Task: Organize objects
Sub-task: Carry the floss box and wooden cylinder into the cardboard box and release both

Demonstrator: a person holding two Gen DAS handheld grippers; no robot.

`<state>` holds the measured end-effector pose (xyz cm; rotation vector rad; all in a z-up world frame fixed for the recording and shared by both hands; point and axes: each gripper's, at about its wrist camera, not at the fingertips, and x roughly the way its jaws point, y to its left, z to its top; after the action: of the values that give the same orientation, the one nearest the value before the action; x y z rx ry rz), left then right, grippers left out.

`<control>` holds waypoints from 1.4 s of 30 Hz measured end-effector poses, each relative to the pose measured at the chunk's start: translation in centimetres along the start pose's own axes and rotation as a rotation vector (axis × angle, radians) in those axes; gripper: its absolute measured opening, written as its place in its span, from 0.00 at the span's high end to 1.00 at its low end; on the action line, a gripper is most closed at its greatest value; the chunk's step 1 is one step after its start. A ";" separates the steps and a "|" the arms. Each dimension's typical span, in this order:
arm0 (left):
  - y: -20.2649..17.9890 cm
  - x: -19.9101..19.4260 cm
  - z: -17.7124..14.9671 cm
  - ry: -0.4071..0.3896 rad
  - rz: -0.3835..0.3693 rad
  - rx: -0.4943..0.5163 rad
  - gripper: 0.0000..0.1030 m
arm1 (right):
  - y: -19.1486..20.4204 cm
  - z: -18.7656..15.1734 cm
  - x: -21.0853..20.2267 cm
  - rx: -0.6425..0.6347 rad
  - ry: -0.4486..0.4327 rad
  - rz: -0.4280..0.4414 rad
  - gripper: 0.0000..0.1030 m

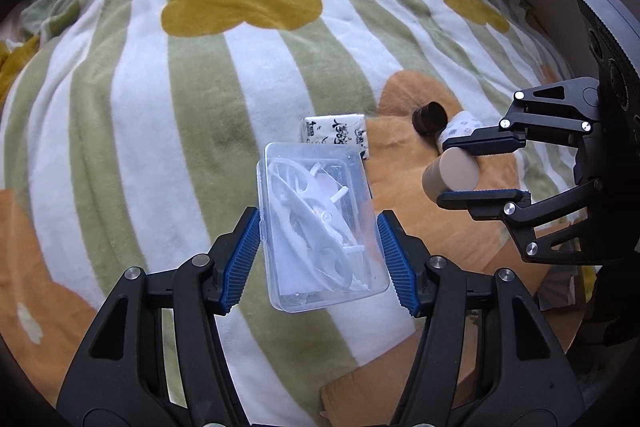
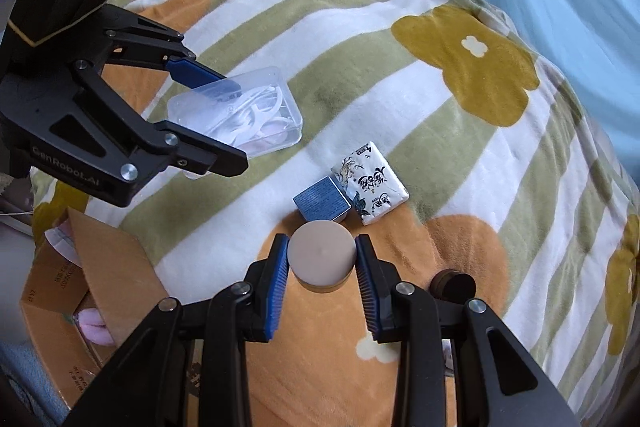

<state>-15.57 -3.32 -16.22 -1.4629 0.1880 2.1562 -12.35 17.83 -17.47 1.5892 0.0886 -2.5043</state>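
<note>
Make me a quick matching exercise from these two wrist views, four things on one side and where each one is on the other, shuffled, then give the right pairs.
Things:
1. clear plastic box
2. beige cylinder
3. tissue pack
4. cardboard box

Places:
A. lying on the striped blanket, next to a small blue box
B. between the jaws of the left gripper
C. beside the bed, flaps open
D. between the jaws of the right gripper

Pairs: 1-B, 2-D, 3-A, 4-C

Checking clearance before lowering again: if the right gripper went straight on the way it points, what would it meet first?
Probably the small blue box, lying just beyond the beige jar that the right gripper clamps; the tissue pack sits beside it. Depth is uncertain, so the blanket might come first.
</note>
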 end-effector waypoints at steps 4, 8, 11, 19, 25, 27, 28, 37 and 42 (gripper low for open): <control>-1.5 -3.2 -0.2 -0.041 0.000 0.011 0.45 | 0.0 0.0 -3.2 0.040 -0.031 -0.008 0.71; -3.0 -6.4 -1.0 -0.075 -0.012 0.010 0.45 | 0.1 -0.4 -6.0 0.091 -0.047 -0.017 0.71; -4.5 -8.4 -1.9 -0.097 -0.021 0.015 0.45 | 0.7 -1.3 -8.0 0.108 -0.061 -0.025 0.71; -9.2 -10.9 -5.8 -0.106 -0.047 0.027 0.45 | 3.5 -5.1 -11.5 0.098 -0.070 -0.020 0.71; -11.7 -10.1 -9.7 -0.068 -0.066 0.004 0.46 | 5.8 -9.2 -11.7 0.081 -0.029 -0.006 0.71; -12.4 -9.5 -11.3 -0.053 -0.068 -0.007 0.46 | 6.7 -10.5 -11.5 0.070 -0.018 -0.008 0.71; -12.6 -9.2 -12.0 -0.045 -0.066 -0.012 0.46 | 7.0 -11.2 -11.4 0.067 -0.011 -0.004 0.71; -14.8 -5.3 -18.8 0.036 -0.069 -0.057 0.46 | 9.3 -16.0 -9.7 0.072 0.043 0.034 0.71; -15.6 -3.8 -20.8 0.071 -0.048 -0.038 0.46 | 10.1 -17.6 -8.9 0.067 0.059 0.038 0.71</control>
<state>10.31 0.57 -18.57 -1.5506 0.1360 2.0818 8.85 11.42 -16.51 1.6735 -0.0182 -2.4566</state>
